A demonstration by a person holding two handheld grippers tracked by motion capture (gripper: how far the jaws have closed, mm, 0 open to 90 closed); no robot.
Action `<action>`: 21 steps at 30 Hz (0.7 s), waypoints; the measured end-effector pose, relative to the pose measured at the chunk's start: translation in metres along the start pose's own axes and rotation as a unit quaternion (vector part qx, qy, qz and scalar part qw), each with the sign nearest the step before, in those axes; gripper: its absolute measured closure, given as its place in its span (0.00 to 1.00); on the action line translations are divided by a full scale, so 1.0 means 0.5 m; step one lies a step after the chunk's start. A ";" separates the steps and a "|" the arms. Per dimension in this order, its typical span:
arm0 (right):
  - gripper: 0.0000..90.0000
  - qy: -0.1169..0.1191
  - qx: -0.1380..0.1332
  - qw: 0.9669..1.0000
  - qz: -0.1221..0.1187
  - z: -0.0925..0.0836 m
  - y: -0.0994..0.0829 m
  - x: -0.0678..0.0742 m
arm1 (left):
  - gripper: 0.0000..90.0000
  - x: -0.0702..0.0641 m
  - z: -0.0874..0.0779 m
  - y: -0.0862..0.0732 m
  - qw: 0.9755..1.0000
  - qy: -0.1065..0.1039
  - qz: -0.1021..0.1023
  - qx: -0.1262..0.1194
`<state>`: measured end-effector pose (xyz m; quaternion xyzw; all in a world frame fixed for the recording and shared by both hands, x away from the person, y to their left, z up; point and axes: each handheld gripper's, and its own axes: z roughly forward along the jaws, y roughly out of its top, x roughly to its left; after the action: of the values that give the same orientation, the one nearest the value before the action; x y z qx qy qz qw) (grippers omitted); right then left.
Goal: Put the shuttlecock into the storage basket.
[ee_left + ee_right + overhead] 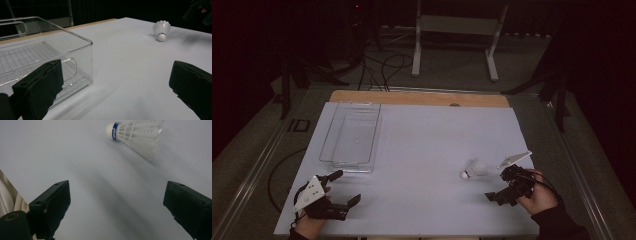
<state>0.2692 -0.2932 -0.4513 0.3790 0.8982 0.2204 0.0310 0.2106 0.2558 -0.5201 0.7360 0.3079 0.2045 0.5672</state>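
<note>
Shuttlecock (474, 169): lying on white tabletop (427, 150), four o'clock.
Right gripper (499, 185): just beside it, jaws released.
Left gripper (346, 187): seven o'clock, jaws released.
Clear bin (350, 134): ten o'clock.

shuttlecock (474, 169) | white, blue band | on its side | tabletop

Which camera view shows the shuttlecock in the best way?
The right gripper view: the shuttlecock lies close, on its side, with its white cork, blue band and feather skirt clear. The high view shows it small, near the right tool. The left gripper view shows it far off, cork toward the camera.
</note>
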 end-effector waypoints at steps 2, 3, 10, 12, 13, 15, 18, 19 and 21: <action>0.08 0.004 0.007 1.000 0.001 0.004 -0.001 -0.002 | 0.00 0.000 0.000 0.000 1.000 0.000 0.000 0.000; 0.08 0.003 0.010 1.000 0.002 0.007 -0.002 -0.004 | 0.00 -0.001 0.000 0.000 1.000 0.000 0.000 0.000; 0.08 0.012 0.036 0.999 0.020 0.020 -0.005 -0.018 | 0.00 0.000 0.000 0.001 1.000 -0.002 -0.001 -0.002; 0.08 0.011 0.047 0.999 0.023 0.024 -0.006 -0.020 | 0.00 0.000 0.000 0.000 1.000 -0.001 -0.001 -0.002; 0.08 0.008 0.049 0.998 0.024 0.026 -0.007 -0.021 | 0.00 0.000 0.000 0.000 1.000 -0.001 -0.001 -0.002; 0.09 0.015 0.057 0.998 0.028 0.030 -0.008 -0.024 | 0.00 0.000 0.000 0.000 1.000 -0.001 -0.001 -0.002; 0.09 0.015 0.059 0.998 0.029 0.033 -0.009 -0.026 | 0.00 0.000 0.000 0.001 1.000 -0.002 -0.002 -0.002; 0.10 0.019 0.066 0.997 0.031 0.036 -0.010 -0.029 | 0.00 0.000 0.000 0.001 1.000 -0.002 -0.003 -0.001; 0.11 0.017 0.068 0.997 0.028 0.038 -0.010 -0.030 | 0.00 0.000 0.000 0.001 1.000 -0.003 -0.003 -0.001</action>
<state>0.2807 -0.2997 -0.4720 0.4015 0.9005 0.1661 -0.0163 0.2107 0.2556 -0.5198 0.7352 0.3085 0.2003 0.5693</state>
